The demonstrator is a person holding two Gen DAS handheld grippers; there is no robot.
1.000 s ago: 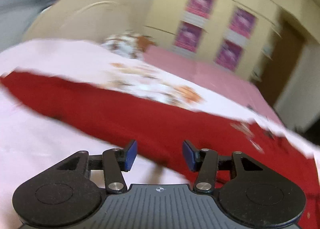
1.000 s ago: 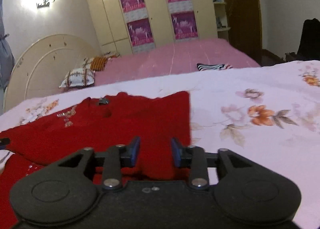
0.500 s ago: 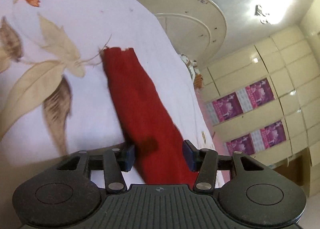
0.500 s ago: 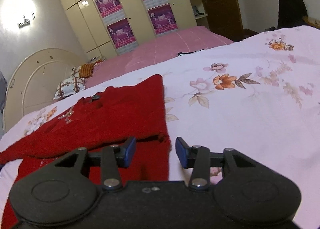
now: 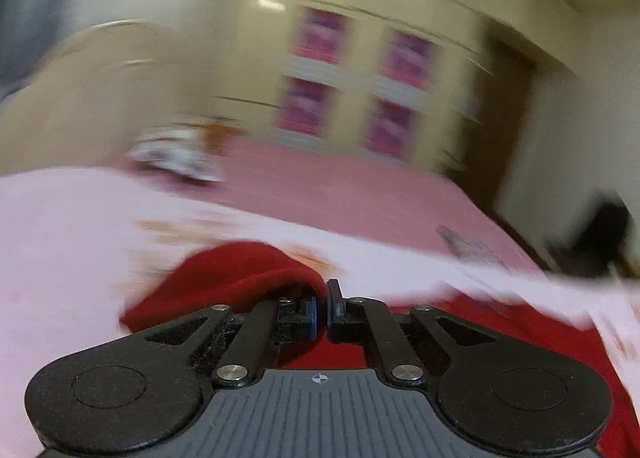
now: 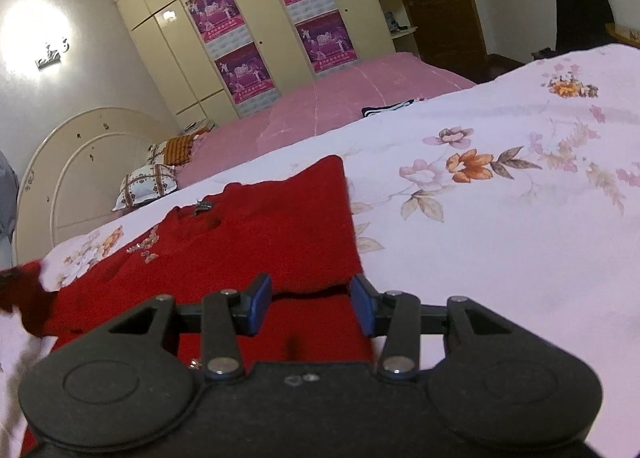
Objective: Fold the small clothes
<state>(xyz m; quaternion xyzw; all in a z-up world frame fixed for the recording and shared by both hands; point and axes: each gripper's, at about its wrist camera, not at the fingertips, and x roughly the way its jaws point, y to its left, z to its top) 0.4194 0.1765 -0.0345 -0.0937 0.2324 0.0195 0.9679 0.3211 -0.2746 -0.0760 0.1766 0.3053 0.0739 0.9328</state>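
A red knitted garment [image 6: 280,234] with beaded trim lies flat on the floral bedsheet [image 6: 500,217]. My right gripper [image 6: 311,304] hovers low over its near right edge, open, with a folded edge of red cloth lying between the pads. In the blurred left wrist view my left gripper [image 5: 322,312] is shut, and a bunched fold of the red garment [image 5: 240,278] drapes over its left finger and runs into the pinch. At the left rim of the right wrist view a red sleeve end [image 6: 24,298] is raised and blurred.
A pink bed cover [image 6: 360,97] stretches behind the sheet, with a dark striped cloth [image 6: 384,109] on it and pillows [image 6: 148,185] by the cream headboard [image 6: 80,161]. A wardrobe with purple posters [image 6: 248,69] lines the back wall. A wooden door stands at the right.
My left gripper went from open over the red sleeve to shut with the sleeve pinched, and swung fast. The right gripper slid slightly along the garment's right edge and rolled a little.
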